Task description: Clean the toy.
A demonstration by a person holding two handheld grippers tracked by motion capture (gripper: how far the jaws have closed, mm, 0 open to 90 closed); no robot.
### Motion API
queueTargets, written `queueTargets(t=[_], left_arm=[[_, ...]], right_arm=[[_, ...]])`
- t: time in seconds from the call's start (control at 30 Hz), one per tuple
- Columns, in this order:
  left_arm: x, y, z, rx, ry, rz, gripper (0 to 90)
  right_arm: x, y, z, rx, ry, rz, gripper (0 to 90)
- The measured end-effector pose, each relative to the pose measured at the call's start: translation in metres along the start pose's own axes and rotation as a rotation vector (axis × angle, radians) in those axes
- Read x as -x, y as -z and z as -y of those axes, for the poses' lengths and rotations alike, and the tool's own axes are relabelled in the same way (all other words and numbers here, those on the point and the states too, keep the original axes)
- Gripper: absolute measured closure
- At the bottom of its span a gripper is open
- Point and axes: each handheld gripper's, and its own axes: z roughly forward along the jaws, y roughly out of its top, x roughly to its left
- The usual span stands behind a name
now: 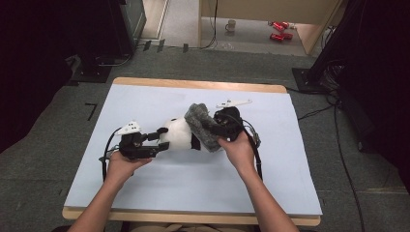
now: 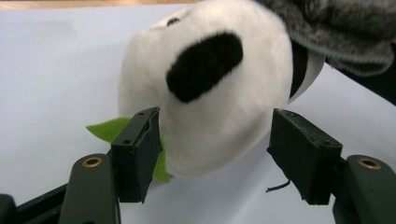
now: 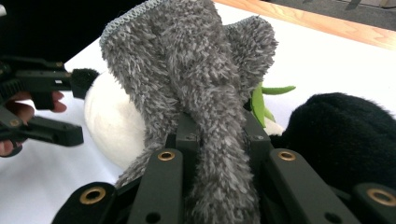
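Our right gripper (image 3: 212, 135) is clamped on the grey fleece cloth (image 3: 196, 79), draped over the plush panda (image 1: 180, 134) at the middle of the table (image 1: 159, 183). Our left gripper (image 2: 215, 154) stands open around the panda's head. We judge the covering is underway; next we pull the cloth further over.

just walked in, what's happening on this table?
A person works a plush panda with handheld tongs on a light blue table. The right tongs are shut on a fuzzy grey cloth, apparently a small garment, held against the panda's far end. The left tongs stand open around the panda's white head, the pads not pressing it. A bit of green felt sticks out beside the toy. The cloth lies partly over the panda, not yet fully on.
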Motion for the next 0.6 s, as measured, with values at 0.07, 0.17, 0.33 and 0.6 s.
queueTargets(t=[0.07, 0.17, 0.33, 0.6], left_arm=[[-0.003, -0.003, 0.001, 0.003, 0.0, 0.001, 33.5], [-0.007, -0.009, 0.001, 0.013, -0.008, -0.004, 31.9], [-0.013, -0.017, -0.001, 0.041, -0.017, -0.007, 27.7], [-0.013, -0.036, 0.0, 0.004, -0.061, -0.016, 19.3]], right_arm=[[0.003, -0.002, -0.003, 0.001, -0.008, 0.0, 74.8], [0.006, -0.005, -0.007, 0.001, -0.008, 0.0, 74.5], [0.01, -0.009, -0.014, -0.005, -0.021, 0.006, 74.5], [0.014, -0.014, -0.019, 0.006, -0.043, 0.011, 74.5]])
